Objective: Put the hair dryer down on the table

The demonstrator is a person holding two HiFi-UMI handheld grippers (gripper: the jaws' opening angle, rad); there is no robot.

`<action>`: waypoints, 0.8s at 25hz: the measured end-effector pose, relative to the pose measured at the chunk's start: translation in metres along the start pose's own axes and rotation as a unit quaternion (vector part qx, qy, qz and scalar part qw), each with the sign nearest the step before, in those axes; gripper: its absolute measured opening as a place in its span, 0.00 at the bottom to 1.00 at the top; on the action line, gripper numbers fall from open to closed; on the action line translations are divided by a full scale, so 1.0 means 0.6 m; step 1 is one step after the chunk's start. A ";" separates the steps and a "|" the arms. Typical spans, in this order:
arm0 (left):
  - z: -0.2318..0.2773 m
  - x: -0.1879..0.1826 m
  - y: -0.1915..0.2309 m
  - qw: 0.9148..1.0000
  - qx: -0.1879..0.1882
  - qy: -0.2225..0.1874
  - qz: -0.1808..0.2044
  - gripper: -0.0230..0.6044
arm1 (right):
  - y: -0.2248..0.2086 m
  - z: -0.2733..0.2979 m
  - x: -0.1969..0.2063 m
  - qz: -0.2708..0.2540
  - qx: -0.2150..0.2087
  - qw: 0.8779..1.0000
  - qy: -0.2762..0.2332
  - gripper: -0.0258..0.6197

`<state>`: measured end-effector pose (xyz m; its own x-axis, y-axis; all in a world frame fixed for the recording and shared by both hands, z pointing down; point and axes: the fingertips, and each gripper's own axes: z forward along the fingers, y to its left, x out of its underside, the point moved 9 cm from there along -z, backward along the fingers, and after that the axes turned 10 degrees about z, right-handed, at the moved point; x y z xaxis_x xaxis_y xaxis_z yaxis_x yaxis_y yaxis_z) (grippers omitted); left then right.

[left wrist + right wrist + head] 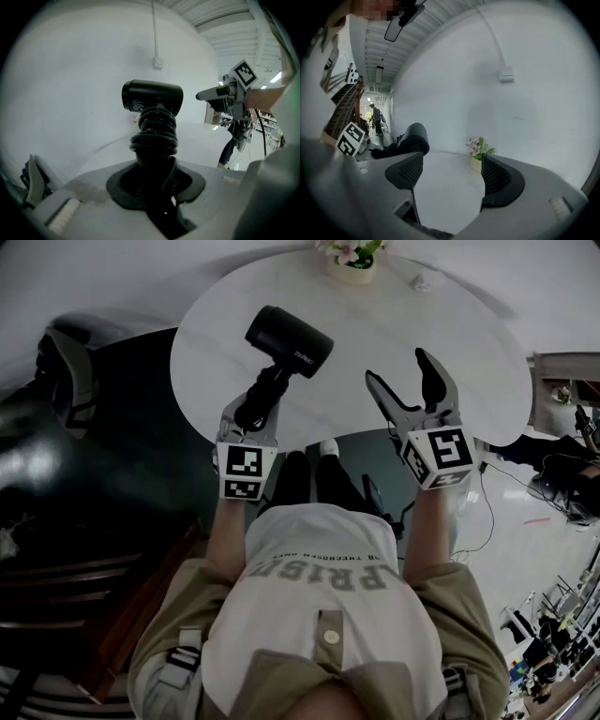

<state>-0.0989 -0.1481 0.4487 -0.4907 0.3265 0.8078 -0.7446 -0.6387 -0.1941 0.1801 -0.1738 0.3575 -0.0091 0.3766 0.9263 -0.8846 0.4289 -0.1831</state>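
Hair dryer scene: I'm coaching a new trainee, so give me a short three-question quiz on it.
1. True or false: the right gripper holds the hair dryer.
2. What stands at the far edge of the table? A) a pot of flowers B) a mug C) a laptop
3. Fill in: the left gripper is shut on the dryer's ____, which has the cord wound round it.
Key: 1 false, its jaws stand apart with nothing between them; 2 A; 3 handle.
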 end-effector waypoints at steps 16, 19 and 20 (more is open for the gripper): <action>0.036 0.053 -0.023 0.996 0.044 0.072 0.003 0.21 | 0.037 0.071 0.038 -0.050 -0.104 0.987 0.109 0.66; 0.043 0.061 -0.028 0.995 0.061 0.085 0.001 0.21 | 0.043 0.081 0.048 -0.064 -0.112 0.983 0.129 0.66; 0.045 0.065 -0.030 0.994 0.065 0.090 0.003 0.21 | 0.044 0.085 0.052 -0.072 -0.114 0.981 0.136 0.66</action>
<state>-0.0925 -0.1430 0.4988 -0.5775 0.4341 0.6914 -0.6822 -0.7218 -0.1167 0.1325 -0.1925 0.3981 0.2606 0.4910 0.8313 -0.7397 0.6549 -0.1550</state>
